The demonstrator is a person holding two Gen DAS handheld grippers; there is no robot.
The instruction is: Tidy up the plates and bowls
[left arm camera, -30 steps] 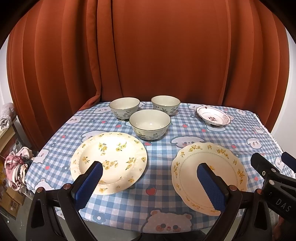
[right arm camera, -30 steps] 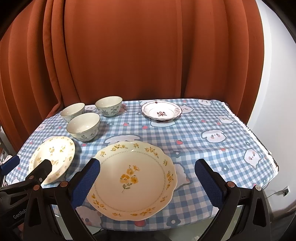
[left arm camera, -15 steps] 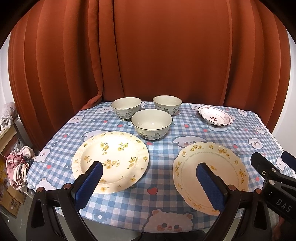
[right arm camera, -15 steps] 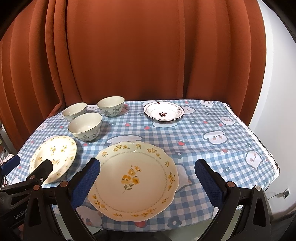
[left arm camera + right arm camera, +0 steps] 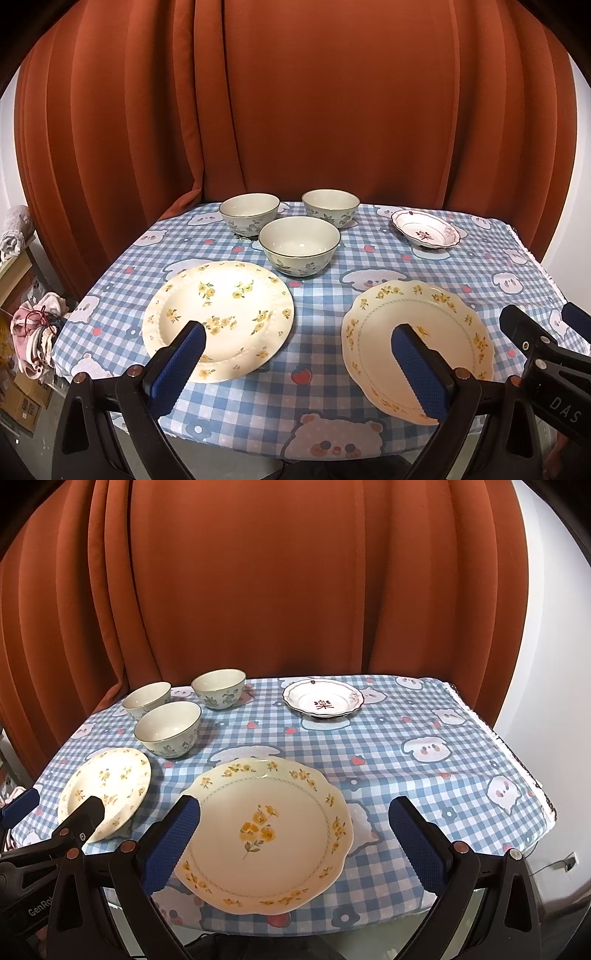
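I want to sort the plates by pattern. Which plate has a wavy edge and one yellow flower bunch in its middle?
The front right plate, between the open right gripper's fingers. The front left plate is round; the small back plate has dark red marks.

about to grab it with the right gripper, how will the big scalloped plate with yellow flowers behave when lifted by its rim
The scalloped plate looks like glazed ceramic, so probably stiff, fairly heavy and breakable if dropped. Its glossy surface may slip between the fingers. It is wide and shallow, so gripped at one edge it would likely sag toward the far side.
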